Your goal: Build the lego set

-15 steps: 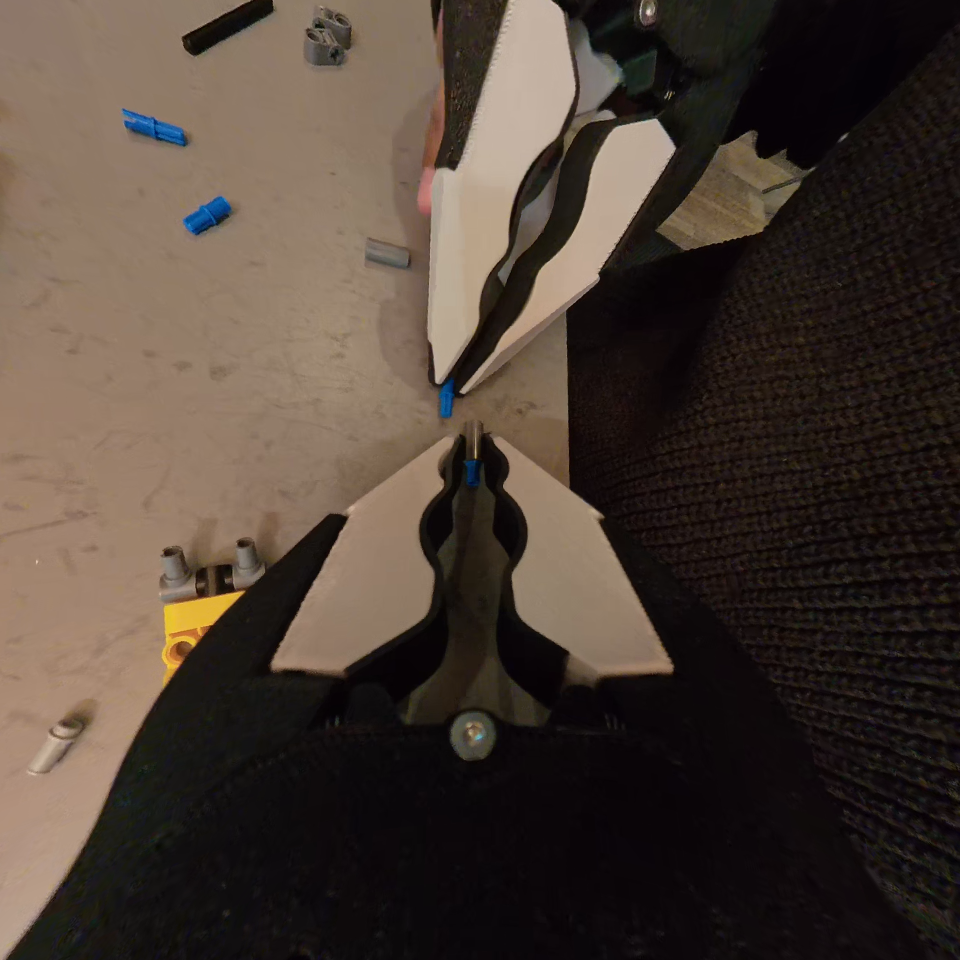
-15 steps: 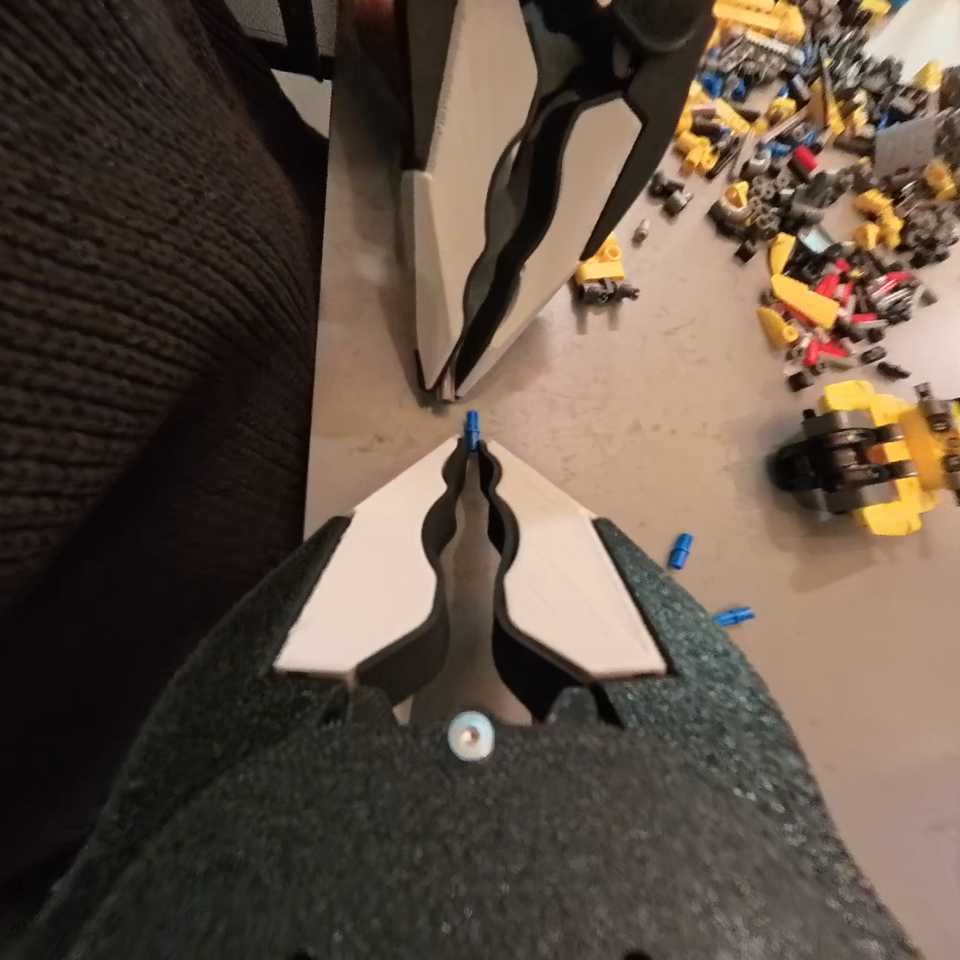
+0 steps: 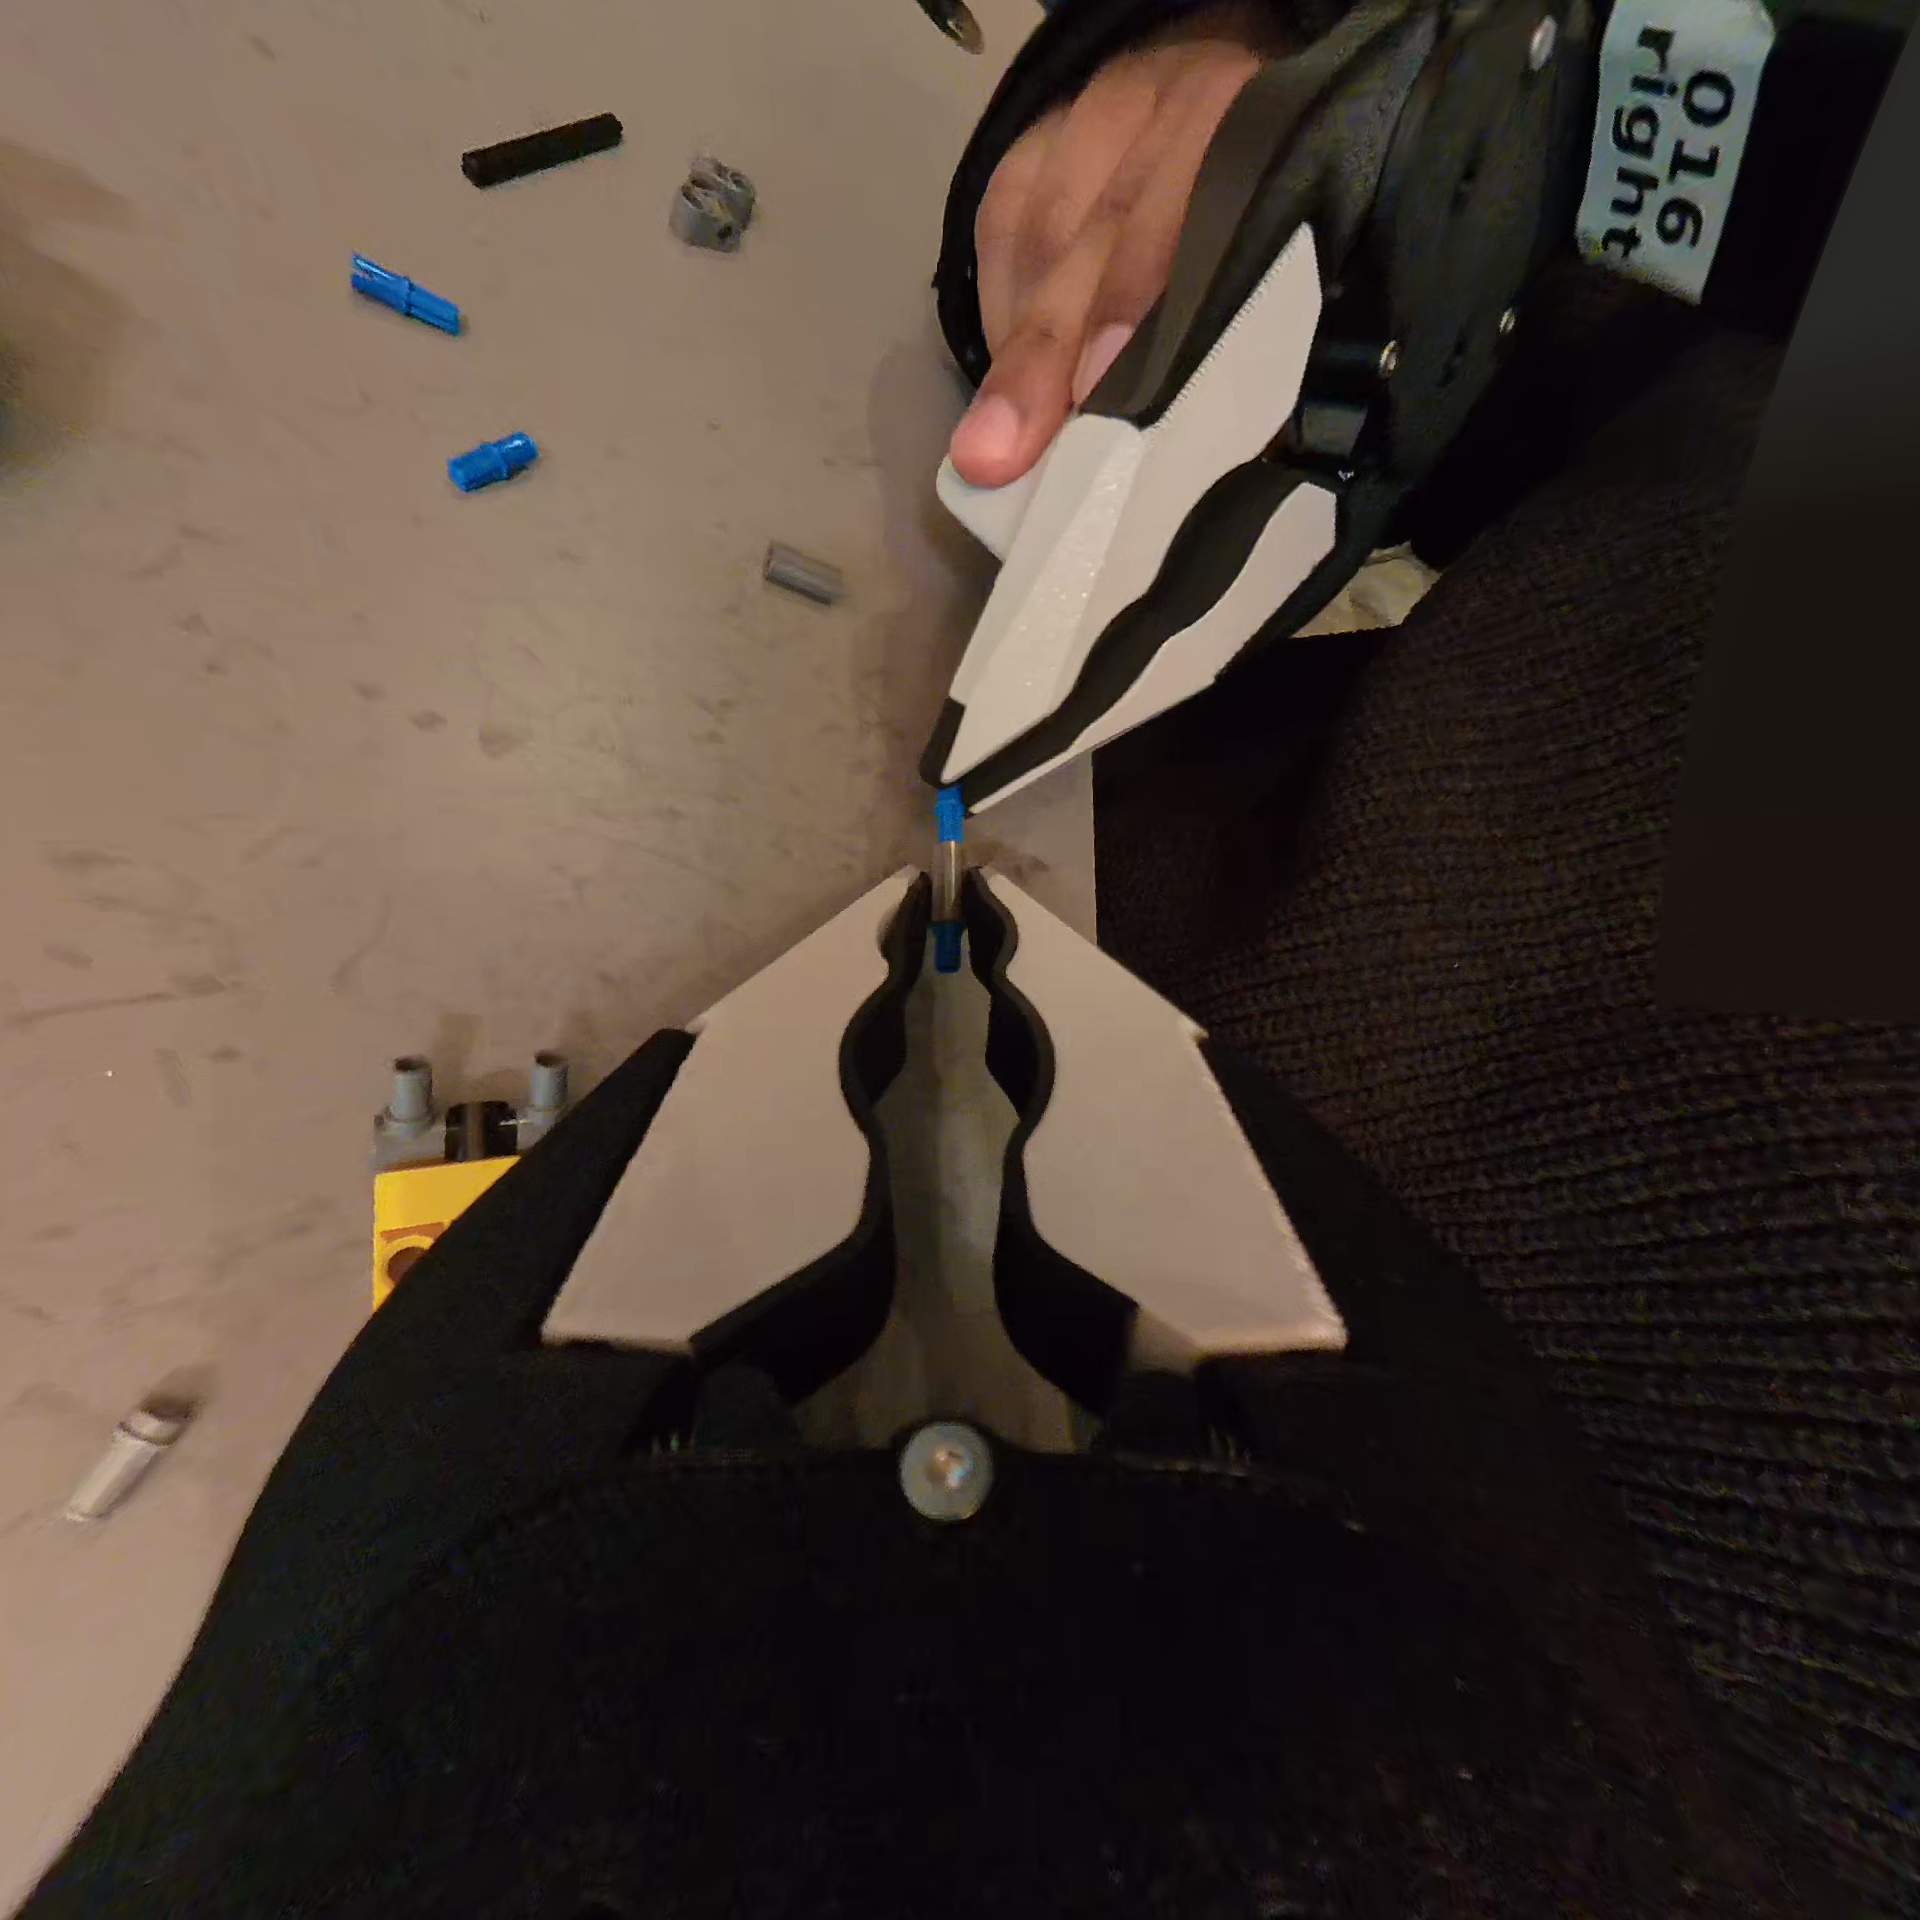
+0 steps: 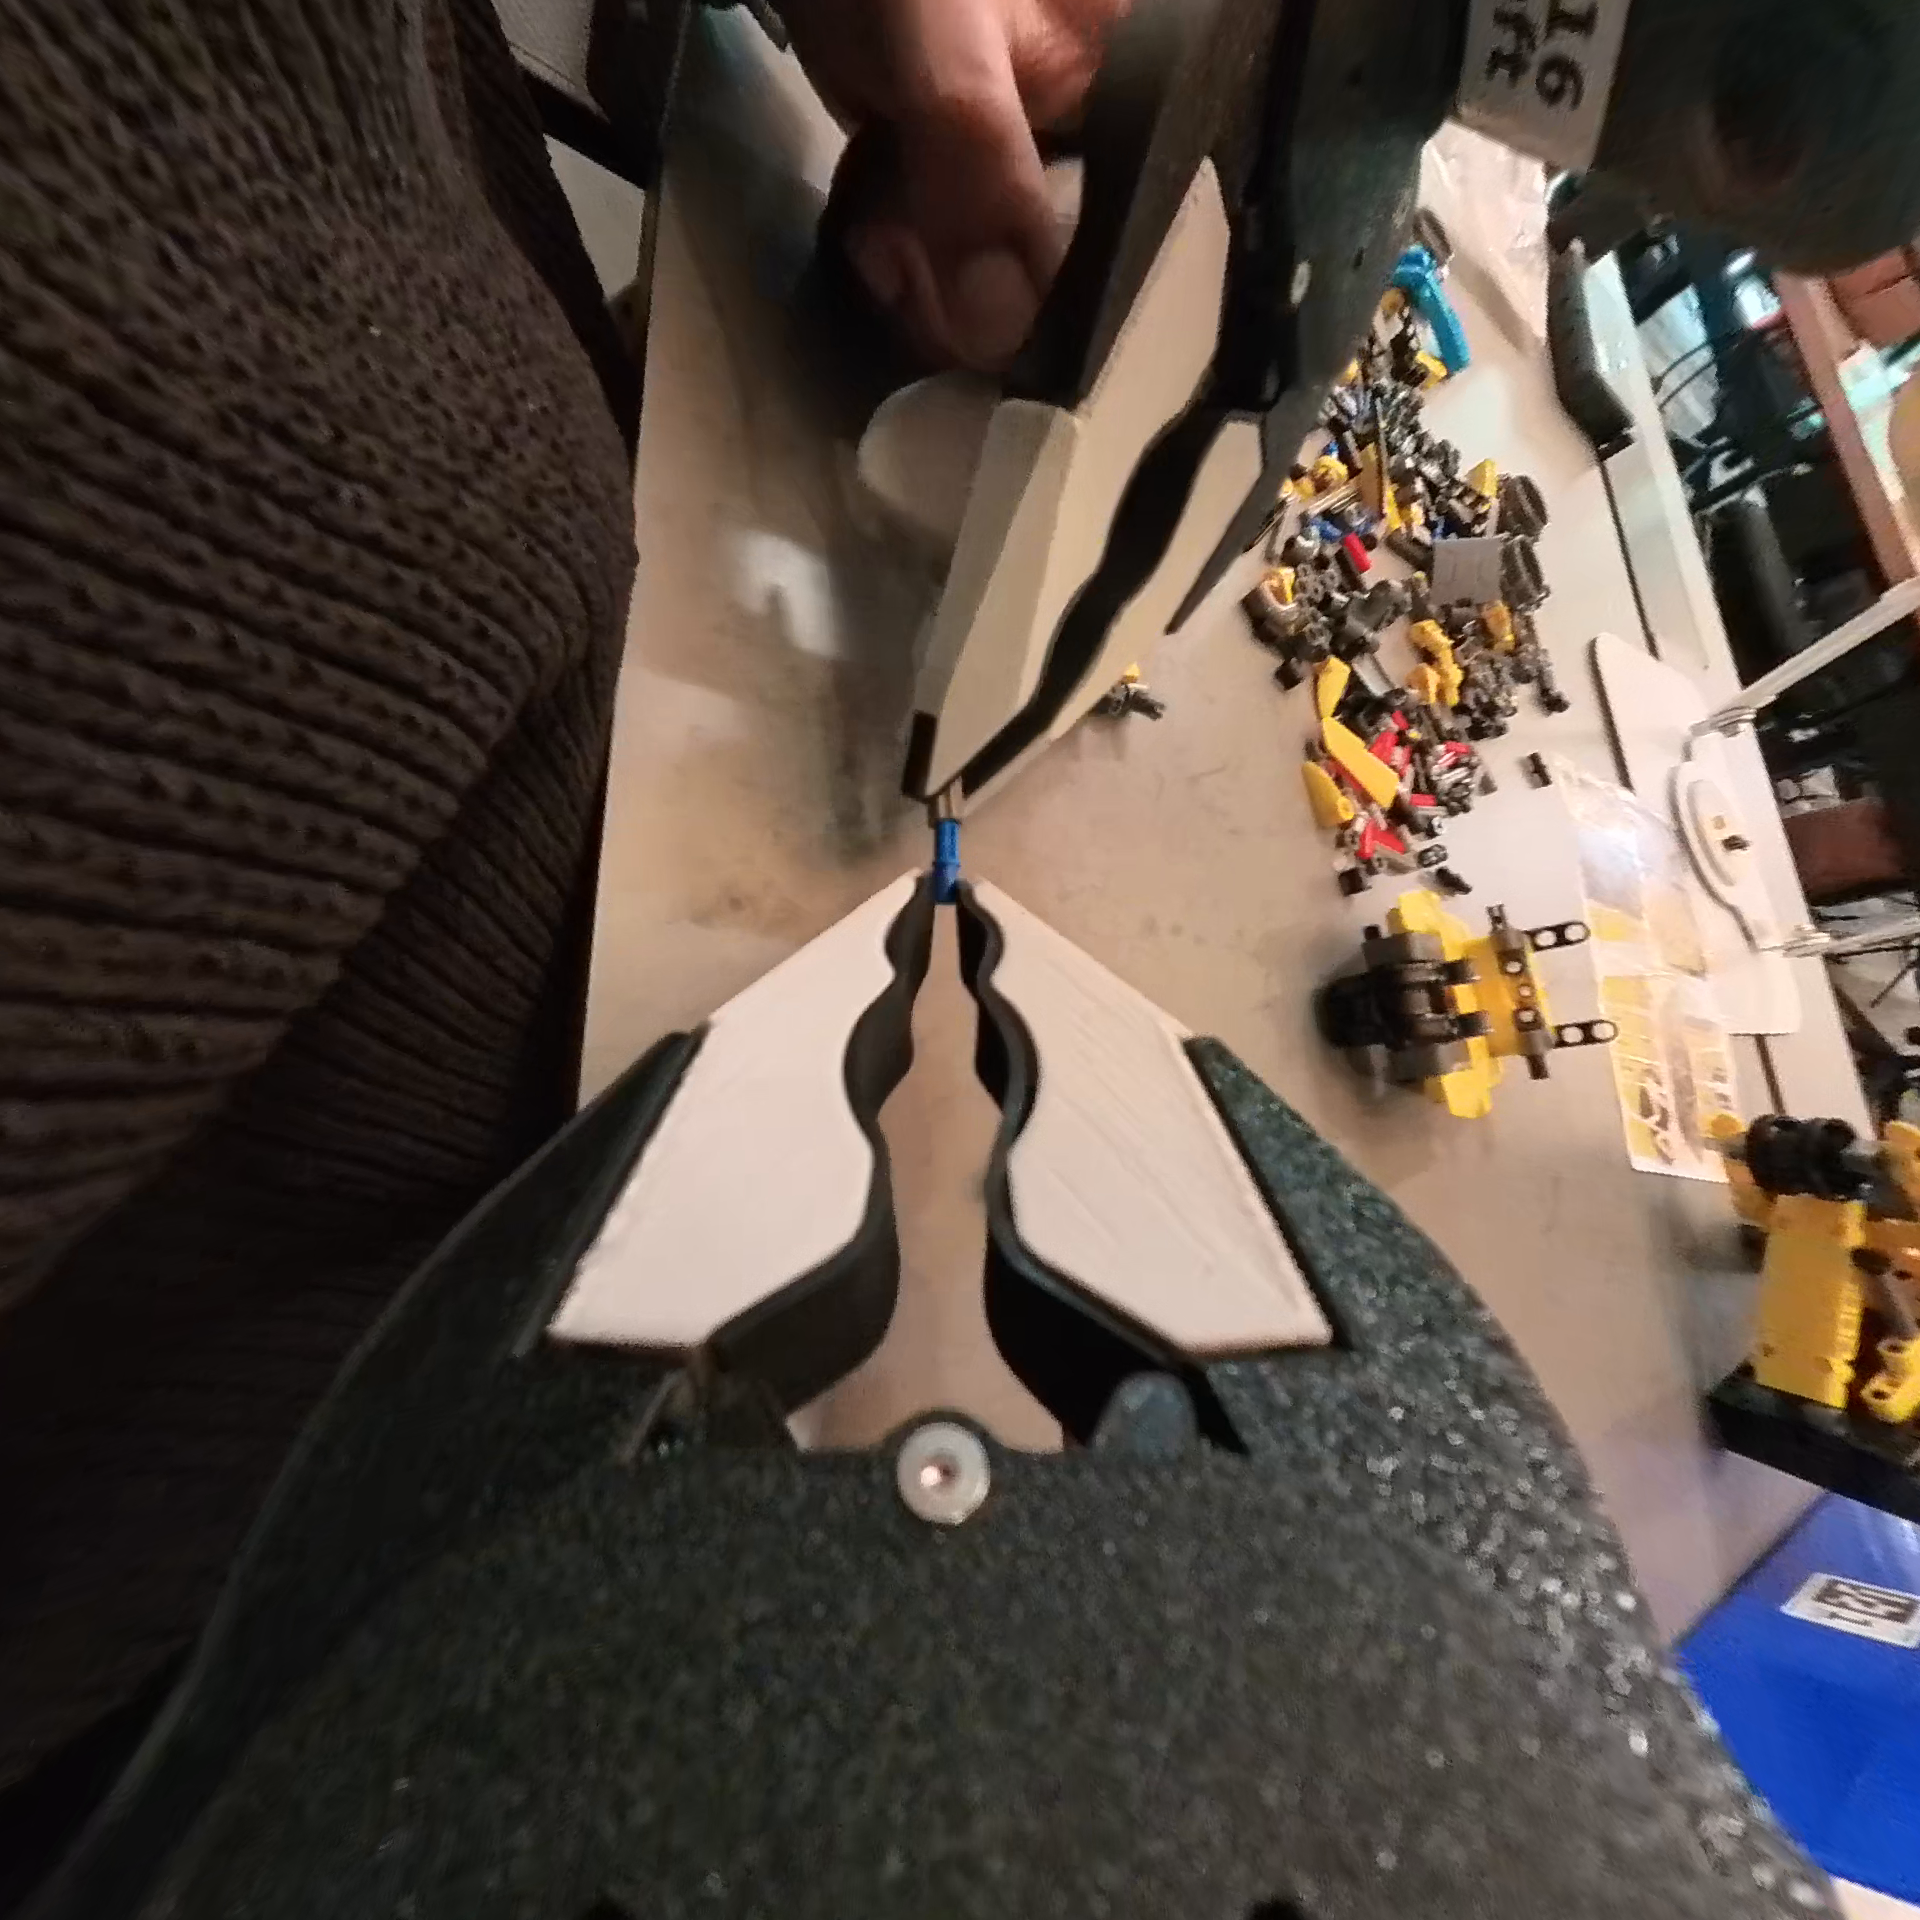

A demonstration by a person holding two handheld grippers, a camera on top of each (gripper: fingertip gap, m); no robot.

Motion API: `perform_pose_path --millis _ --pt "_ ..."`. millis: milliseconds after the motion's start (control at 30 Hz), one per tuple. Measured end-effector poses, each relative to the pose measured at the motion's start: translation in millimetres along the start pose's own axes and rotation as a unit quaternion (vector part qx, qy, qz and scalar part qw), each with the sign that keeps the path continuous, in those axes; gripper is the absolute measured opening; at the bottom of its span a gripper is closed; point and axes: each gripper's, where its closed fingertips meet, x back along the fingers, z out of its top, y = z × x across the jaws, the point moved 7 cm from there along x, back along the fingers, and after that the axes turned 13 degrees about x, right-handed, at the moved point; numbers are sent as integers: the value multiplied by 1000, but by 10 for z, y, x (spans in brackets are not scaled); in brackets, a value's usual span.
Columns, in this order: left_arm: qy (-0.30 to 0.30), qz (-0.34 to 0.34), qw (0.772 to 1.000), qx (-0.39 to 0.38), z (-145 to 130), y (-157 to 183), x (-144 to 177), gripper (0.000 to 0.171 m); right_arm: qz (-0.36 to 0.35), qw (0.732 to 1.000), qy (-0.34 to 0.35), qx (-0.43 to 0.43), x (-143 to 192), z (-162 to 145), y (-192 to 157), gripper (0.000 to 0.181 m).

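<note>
Together, two clenched tools: left tool (image 3: pixel 943 883) on one grey sleeve (image 3: pixel 945 881), right tool (image 4: pixel 943 891) on one blue pin (image 4: pixel 945 847).

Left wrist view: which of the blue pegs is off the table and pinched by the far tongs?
The blue peg at the right tongs, butted against the grey sleeve. The two other blue pegs lie loose on the table.

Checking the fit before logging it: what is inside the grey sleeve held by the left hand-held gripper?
A blue pin enters the grey sleeve from the right hand-held gripper; another blue end shows behind. How deep either sits is hidden.
</note>
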Motion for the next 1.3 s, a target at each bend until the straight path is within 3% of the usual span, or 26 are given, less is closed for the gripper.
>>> perform_pose_path --millis 467,900,1300 --pt "-4 16 1000 5 0 -24 -21 4 -21 998 -27 50 -42 -5 -38 4" --pt "13 -25 999 27 31 -29 42 4 -79 991 -26 106 -6 40 -15 4" --pt "15 -43 998 43 41 -46 59 3 -47 991 -12 125 -4 32 30 4"
